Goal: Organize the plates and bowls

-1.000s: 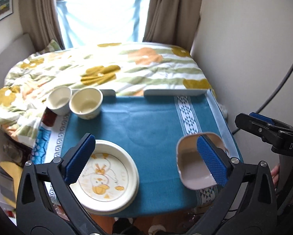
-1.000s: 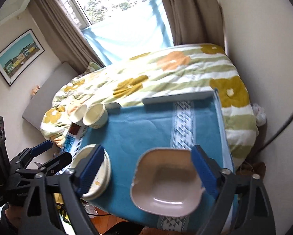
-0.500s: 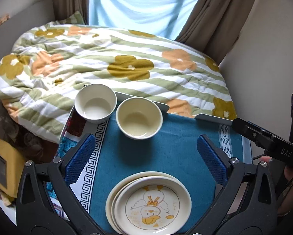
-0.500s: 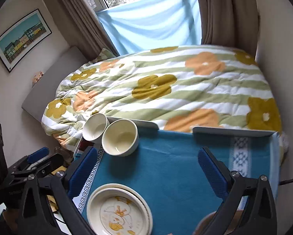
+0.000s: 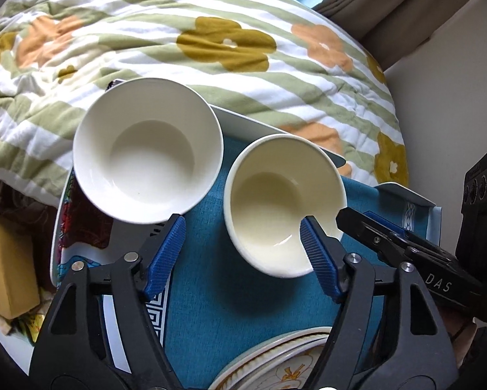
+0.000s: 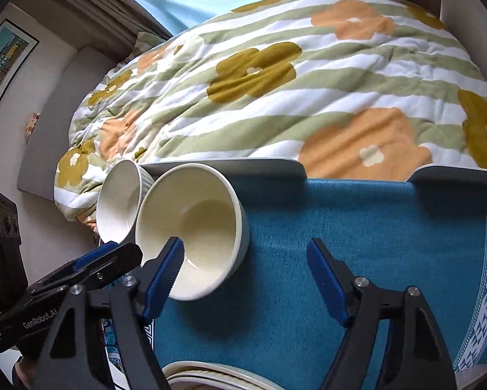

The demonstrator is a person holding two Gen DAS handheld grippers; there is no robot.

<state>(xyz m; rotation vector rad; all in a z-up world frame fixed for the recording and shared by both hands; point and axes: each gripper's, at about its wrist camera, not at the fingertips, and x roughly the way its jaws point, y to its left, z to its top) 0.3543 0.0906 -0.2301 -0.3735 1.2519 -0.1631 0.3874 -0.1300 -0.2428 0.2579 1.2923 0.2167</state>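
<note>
glossy round cream bowl (image 5: pixel 284 208) (smooth) beside white bowl (image 5: pixel 147 157)

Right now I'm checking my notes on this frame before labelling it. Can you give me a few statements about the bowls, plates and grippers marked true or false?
1. Two bowls stand upright on the table. True: the white bowl and the cream bowl.
2. The white bowl is nested inside the cream bowl. False: they stand side by side.
3. The left gripper is open. True.
4. The right gripper is shut on the cream bowl. False: it is open, one finger over the rim.
5. The plates lie on the blanket. False: they lie on the blue cloth.
</note>
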